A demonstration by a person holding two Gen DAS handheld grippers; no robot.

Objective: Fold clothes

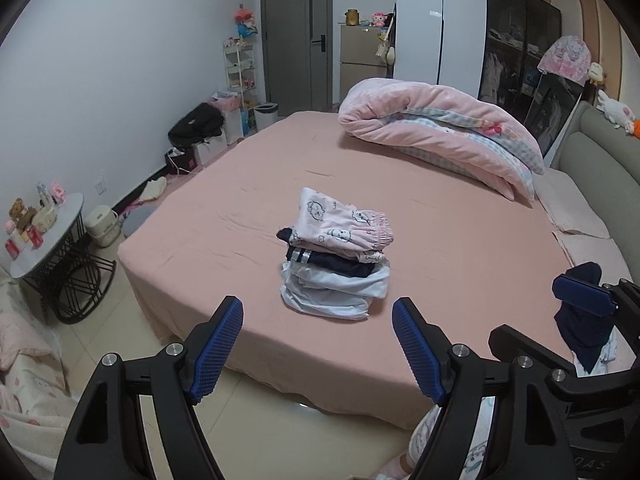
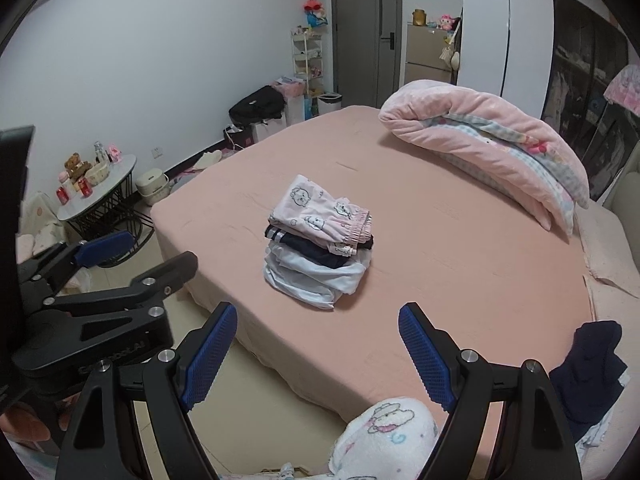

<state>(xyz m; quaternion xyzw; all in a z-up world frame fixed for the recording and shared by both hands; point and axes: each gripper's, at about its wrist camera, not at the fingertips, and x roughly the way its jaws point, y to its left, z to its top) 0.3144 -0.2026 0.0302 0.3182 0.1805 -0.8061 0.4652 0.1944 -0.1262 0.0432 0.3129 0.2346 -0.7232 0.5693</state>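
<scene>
**A:** Clothes first: where do they lie?

**B:** The folded stack of pink printed, navy and white garments [image 1: 336,258] sits on the pink bed sheet [image 1: 460,240], toward the near edge of the bed. Beyond the stack, at the far side, is the rolled pink plush quilt [image 1: 436,128]. To the right of the stack, at the near right corner of the bed, a crumpled navy garment lying on something white [image 2: 588,368] is not yet folded.

**A:** And your fingers?

**B:** My left gripper [image 1: 318,350] hangs in front of the stack with its blue ribbed pads standing well apart and nothing between them. My right gripper [image 2: 316,354] is the same: jaws wide, empty, nearer to me than the stack. Neither touches cloth.

**A:** So which step are you on?

**B:** Between pieces, I judge. The stack looks finished, both hands are free, and the navy heap to the right of the stack looks like the next piece.

**A:** What does that call for?

**B:** Swinging both hands right of the stack to the navy heap, pinching one layer only so the white piece below stays behind, then spreading it flat on the open sheet beside the stack before any fold. I cannot tell yet what kind of garment it is, so finding its edges comes first.
</scene>
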